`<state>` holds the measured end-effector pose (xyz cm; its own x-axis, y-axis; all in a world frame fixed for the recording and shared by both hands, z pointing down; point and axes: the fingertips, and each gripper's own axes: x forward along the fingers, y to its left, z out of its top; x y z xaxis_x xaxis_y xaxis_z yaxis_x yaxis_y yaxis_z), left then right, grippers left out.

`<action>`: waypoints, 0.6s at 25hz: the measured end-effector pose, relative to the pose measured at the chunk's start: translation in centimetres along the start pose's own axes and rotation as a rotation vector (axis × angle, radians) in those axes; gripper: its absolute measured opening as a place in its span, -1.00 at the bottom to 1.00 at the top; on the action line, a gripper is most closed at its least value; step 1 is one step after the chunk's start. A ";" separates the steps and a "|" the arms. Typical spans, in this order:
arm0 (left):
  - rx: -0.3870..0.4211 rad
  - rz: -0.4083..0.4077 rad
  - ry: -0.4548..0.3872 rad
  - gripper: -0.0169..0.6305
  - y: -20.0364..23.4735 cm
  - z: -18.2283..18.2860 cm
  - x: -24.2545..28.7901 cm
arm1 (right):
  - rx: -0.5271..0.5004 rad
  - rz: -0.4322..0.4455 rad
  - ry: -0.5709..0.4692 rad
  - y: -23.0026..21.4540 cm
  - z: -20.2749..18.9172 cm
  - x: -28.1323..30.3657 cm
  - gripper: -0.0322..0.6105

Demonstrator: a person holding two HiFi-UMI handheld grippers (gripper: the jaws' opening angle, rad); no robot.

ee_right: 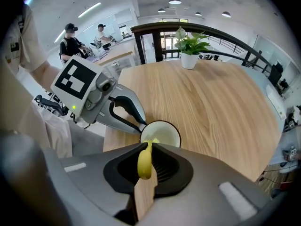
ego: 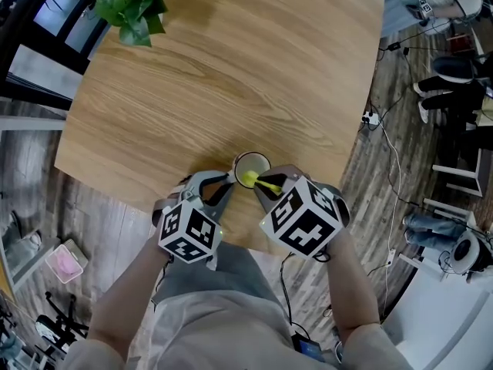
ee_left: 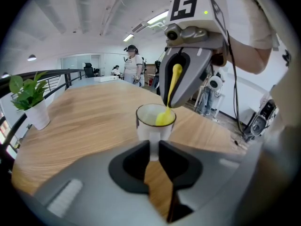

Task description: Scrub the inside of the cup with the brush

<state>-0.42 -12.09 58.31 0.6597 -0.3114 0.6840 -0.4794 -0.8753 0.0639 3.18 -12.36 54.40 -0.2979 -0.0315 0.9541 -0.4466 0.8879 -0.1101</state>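
The pale wooden surface (ego: 231, 75) has a rounded near edge, and the person stands against that edge with 1 gripper in each hand. Nearest, the left gripper (ee_left: 154, 147) has its 2 jaws drawn narrow on the white handle of the cup (ee_left: 149, 124), pads pressing it from both sides. Just beside it, the right gripper (ee_right: 146, 147) is clamped on the yellow brush (ee_right: 144, 164), whose handle runs out between the jaws and tilts down over the rim. The cup stands upright on the surface close to the near edge, between the 2 grippers; it is white with a dark rim, and the brush head sits inside it against the inner wall. Well beyond, at the far corner of the surface, stands a leafy plant (ee_right: 190, 46) in a white pot. Behind it runs a dark railing (ee_right: 221, 34), and farther off in the room 2 people (ee_right: 70, 41) stand by desks.
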 end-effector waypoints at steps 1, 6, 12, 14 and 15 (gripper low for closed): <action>0.006 -0.007 0.004 -0.77 0.0 -0.1 0.1 | -0.004 -0.001 -0.006 0.1 0.3 0.1 -0.81; 0.060 -0.032 0.031 -0.78 0.2 -0.3 0.2 | -0.031 -0.026 -0.047 0.0 2.4 0.3 -0.81; 0.075 -0.046 0.039 -0.78 0.0 0.0 0.0 | -0.040 -0.097 -0.106 -1.0 4.4 -0.4 -0.81; 0.064 -0.041 0.031 -0.78 0.0 0.1 0.0 | -0.022 -0.118 -0.119 -2.0 4.3 -0.5 -0.81; 0.058 -0.039 0.027 -0.78 0.0 0.1 0.0 | -0.010 -0.128 -0.124 -2.5 4.1 -0.5 -0.81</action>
<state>-0.36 -12.15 58.27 0.6608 -0.2673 0.7013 -0.4190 -0.9067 0.0492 1.01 -16.46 53.02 -0.3410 -0.2004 0.9184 -0.4790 0.8777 0.0137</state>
